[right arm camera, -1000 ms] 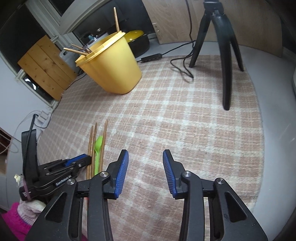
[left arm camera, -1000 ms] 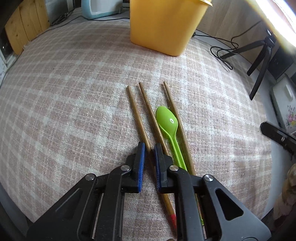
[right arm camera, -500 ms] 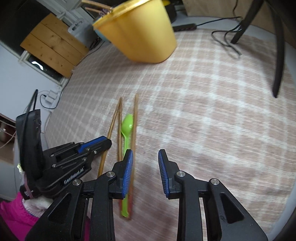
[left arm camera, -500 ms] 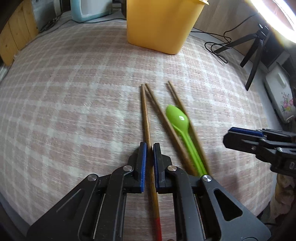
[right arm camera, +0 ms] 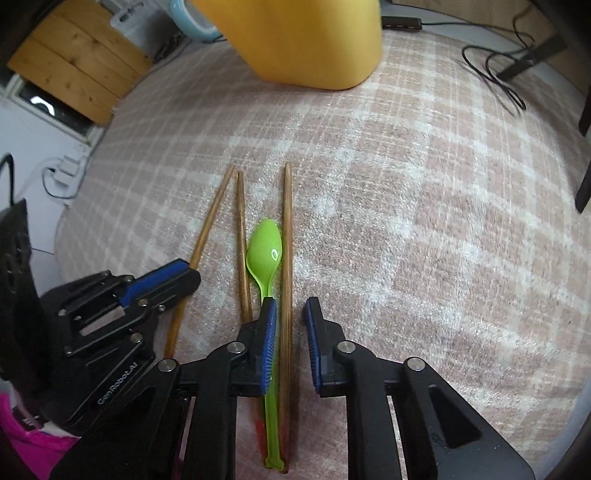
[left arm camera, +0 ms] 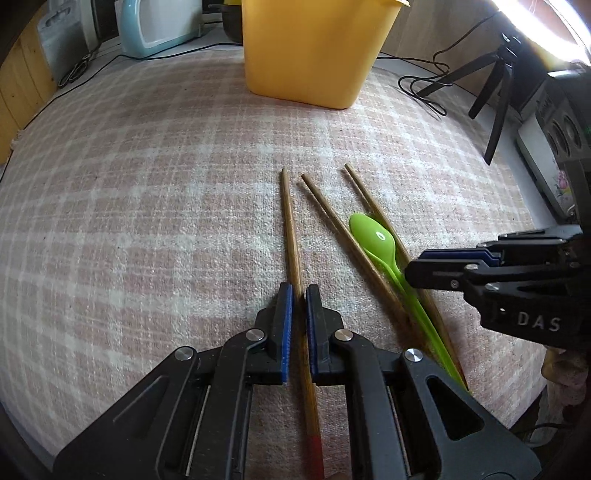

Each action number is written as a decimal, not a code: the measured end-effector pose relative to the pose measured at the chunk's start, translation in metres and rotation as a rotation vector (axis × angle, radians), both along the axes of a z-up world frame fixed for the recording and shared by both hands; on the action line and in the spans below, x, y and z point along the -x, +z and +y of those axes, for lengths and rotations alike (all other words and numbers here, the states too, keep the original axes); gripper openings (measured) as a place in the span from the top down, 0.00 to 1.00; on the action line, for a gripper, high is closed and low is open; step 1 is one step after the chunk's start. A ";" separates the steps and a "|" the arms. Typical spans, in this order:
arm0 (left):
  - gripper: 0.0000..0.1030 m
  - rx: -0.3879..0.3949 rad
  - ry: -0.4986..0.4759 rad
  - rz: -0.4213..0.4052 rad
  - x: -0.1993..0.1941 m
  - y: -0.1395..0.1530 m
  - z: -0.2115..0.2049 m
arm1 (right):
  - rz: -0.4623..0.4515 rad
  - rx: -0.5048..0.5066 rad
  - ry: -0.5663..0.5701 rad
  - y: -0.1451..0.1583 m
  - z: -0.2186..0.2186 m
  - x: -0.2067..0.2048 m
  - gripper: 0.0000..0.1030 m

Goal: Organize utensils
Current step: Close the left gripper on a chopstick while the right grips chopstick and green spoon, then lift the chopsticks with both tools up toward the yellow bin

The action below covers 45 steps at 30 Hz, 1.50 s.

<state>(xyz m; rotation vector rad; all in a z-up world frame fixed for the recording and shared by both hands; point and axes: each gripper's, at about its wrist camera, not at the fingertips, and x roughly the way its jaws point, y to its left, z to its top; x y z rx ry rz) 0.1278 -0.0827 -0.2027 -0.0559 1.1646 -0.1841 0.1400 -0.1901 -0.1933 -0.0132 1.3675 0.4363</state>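
Observation:
Three wooden chopsticks and a green plastic spoon (left arm camera: 375, 236) lie on the checked cloth. My left gripper (left arm camera: 298, 295) is shut on the leftmost chopstick (left arm camera: 290, 225). It also shows in the right wrist view (right arm camera: 210, 218). My right gripper (right arm camera: 290, 310) is open, its jaws on either side of the rightmost chopstick (right arm camera: 287, 221), with the spoon (right arm camera: 265, 251) just left of it. The middle chopstick (right arm camera: 241, 236) lies between the two grippers. A yellow bin (left arm camera: 314, 48) stands at the far side.
A black tripod (left arm camera: 495, 85) and black cables (left arm camera: 424, 81) are at the far right. A pale blue appliance (left arm camera: 159, 26) sits behind the bin on the left. The table's edge runs close on the right.
My right gripper has moved left and down over the rightmost chopstick. My left gripper stays shut on the leftmost chopstick, whose far tip has swung away from the middle one.

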 end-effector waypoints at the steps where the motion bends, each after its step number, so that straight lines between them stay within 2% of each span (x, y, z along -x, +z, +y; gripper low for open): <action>1: 0.94 0.006 -0.003 0.002 -0.001 0.000 0.001 | 0.000 0.016 0.004 0.000 0.003 -0.001 0.90; 11: 0.94 0.028 -0.026 0.022 -0.013 -0.002 0.002 | 0.050 0.139 0.075 -0.003 0.028 -0.013 0.93; 15: 0.95 0.075 -0.012 0.027 -0.019 -0.003 0.008 | 0.038 0.164 0.121 -0.004 0.044 -0.018 0.94; 18: 0.96 0.103 0.025 0.027 -0.020 -0.002 0.016 | 0.035 0.143 0.114 -0.002 0.039 -0.006 0.95; 24: 0.96 0.109 0.040 0.007 -0.018 0.007 0.028 | 0.012 0.050 0.020 0.006 0.022 -0.001 0.95; 38: 0.96 0.113 0.030 -0.115 -0.014 0.050 0.035 | -0.157 -0.074 -0.083 0.043 -0.022 0.023 0.95; 45: 0.96 0.119 0.016 -0.171 -0.012 0.072 0.032 | -0.222 -0.126 -0.128 0.064 -0.043 0.022 0.95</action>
